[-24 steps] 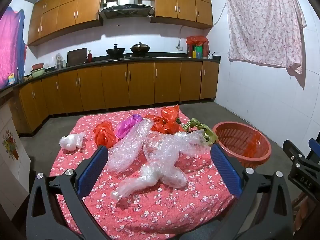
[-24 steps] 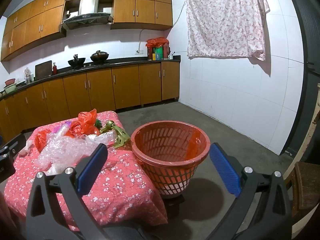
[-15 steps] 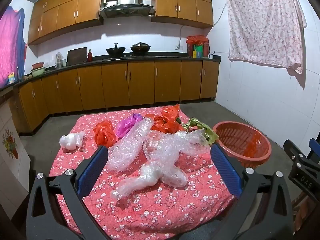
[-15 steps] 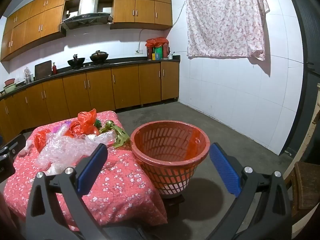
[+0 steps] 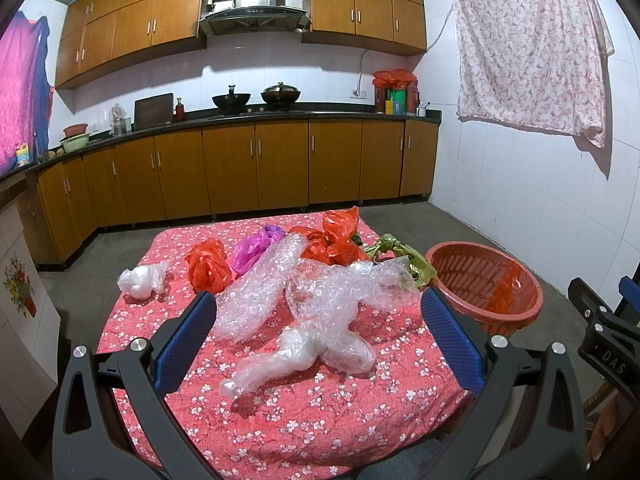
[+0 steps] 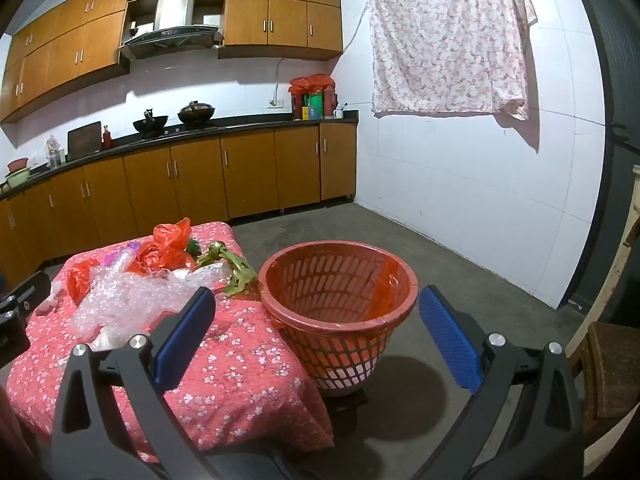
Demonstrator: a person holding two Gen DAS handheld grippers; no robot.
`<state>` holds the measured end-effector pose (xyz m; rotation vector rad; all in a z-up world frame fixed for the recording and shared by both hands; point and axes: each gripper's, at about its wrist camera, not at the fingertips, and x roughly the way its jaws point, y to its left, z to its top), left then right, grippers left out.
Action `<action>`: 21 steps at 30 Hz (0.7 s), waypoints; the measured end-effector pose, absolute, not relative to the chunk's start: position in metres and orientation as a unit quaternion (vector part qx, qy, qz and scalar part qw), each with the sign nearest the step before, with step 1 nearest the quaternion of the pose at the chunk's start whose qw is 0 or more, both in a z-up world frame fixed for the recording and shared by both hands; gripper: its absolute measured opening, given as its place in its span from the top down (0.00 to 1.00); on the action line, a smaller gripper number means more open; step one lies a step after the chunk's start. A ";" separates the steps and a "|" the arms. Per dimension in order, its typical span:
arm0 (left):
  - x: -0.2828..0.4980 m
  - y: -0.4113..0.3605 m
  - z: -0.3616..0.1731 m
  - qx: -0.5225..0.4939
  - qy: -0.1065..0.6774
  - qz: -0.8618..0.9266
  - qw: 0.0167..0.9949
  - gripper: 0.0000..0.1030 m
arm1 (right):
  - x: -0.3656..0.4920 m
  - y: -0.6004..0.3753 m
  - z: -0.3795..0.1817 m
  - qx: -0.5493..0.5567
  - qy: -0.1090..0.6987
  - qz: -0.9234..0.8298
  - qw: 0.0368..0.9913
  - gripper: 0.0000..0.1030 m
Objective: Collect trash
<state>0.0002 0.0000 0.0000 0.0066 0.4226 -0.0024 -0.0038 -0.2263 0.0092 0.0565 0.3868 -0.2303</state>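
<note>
Nothing looks collected yet: the orange basket (image 6: 338, 280), just beside the cloth-covered counter (image 5: 340, 412), shows no trash inside. On the counter lie two bubble-wrap bundles (image 5: 320, 308), two orange bags (image 5: 208, 266), one purple bag (image 5: 256, 246), one white bag (image 5: 140, 280) and one green wrapper (image 5: 404, 258). Both left tongs (image 5: 318, 342) and right tongs (image 6: 316, 338) hang spread wide, gripping nothing.

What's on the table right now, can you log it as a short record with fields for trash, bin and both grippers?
surface: table with red floral cloth
trash on table: bubble wrap, white bag, orange bag, purple bag, red bags, green wrapper
bin: orange basket, beside the table
left gripper: open, empty
right gripper: open, empty
</note>
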 end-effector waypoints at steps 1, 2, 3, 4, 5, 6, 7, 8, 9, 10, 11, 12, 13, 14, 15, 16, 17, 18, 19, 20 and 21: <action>0.000 0.000 0.000 0.003 0.210 -0.001 0.978 0.02 | -0.004 -0.226 0.009 0.028 0.192 -0.114 0.974 0.04; 0.000 0.000 0.000 0.003 0.209 -0.001 0.978 0.02 | -0.004 -0.227 0.009 0.028 0.191 -0.114 0.974 0.04; 0.000 0.000 0.000 0.003 0.209 -0.001 0.978 0.02 | -0.004 -0.227 0.009 0.028 0.191 -0.114 0.974 0.04; 0.000 0.000 0.000 0.003 0.210 -0.001 0.978 0.02 | -0.004 -0.227 0.009 0.028 0.192 -0.114 0.974 0.04; 0.000 0.000 0.000 0.003 0.210 -0.001 0.978 0.02 | -0.004 -0.227 0.009 0.028 0.192 -0.114 0.974 0.04; 0.000 0.000 0.000 0.003 0.210 -0.001 0.978 0.02 | -0.004 -0.227 0.009 0.029 0.192 -0.114 0.974 0.04; 0.000 0.000 0.000 0.003 0.210 -0.001 0.978 0.02 | -0.004 -0.227 0.009 0.028 0.192 -0.114 0.974 0.04; 0.000 0.000 0.000 0.003 0.210 -0.001 0.978 0.02 | -0.004 -0.227 0.009 0.029 0.192 -0.115 0.974 0.04; 0.000 0.000 0.000 0.003 0.210 -0.001 0.978 0.02 | -0.004 -0.227 0.009 0.029 0.192 -0.115 0.974 0.04; 0.000 0.000 0.000 0.003 0.210 -0.001 0.978 0.02 | -0.004 -0.227 0.008 0.029 0.192 -0.115 0.974 0.04; 0.000 0.000 0.000 0.003 0.210 -0.001 0.978 0.02 | -0.004 -0.227 0.008 0.029 0.192 -0.115 0.974 0.04; 0.000 0.000 0.000 0.003 0.210 -0.001 0.978 0.02 | -0.004 -0.227 0.008 0.029 0.192 -0.115 0.974 0.04; 0.000 0.000 0.000 0.003 0.211 -0.001 0.978 0.02 | -0.004 -0.227 0.008 0.029 0.192 -0.115 0.974 0.04; 0.000 0.000 0.000 0.003 0.211 -0.001 0.978 0.02 | -0.004 -0.227 0.008 0.029 0.192 -0.115 0.974 0.04; 0.000 0.000 0.000 0.003 0.211 -0.001 0.978 0.02 | -0.004 -0.227 0.008 0.029 0.192 -0.115 0.974 0.04; 0.000 0.000 0.000 0.003 0.211 -0.001 0.978 0.02 | -0.004 -0.227 0.008 0.029 0.192 -0.115 0.974 0.04; 0.000 0.000 0.000 0.003 0.211 -0.001 0.978 0.02 | -0.004 -0.227 0.008 0.029 0.192 -0.115 0.974 0.04; 0.000 0.000 0.000 0.003 0.211 -0.001 0.978 0.02 | -0.004 -0.227 0.008 0.029 0.192 -0.115 0.974 0.04; 0.000 0.000 0.000 0.003 0.211 -0.001 0.978 0.02 | -0.004 -0.228 0.008 0.029 0.192 -0.115 0.974 0.04; 0.000 0.000 0.000 0.003 0.211 -0.001 0.978 0.02 | -0.004 -0.228 0.008 0.029 0.192 -0.115 0.974 0.04; 0.000 0.000 0.000 0.003 0.211 -0.001 0.977 0.02 | -0.004 -0.228 0.008 0.030 0.192 -0.115 0.974 0.04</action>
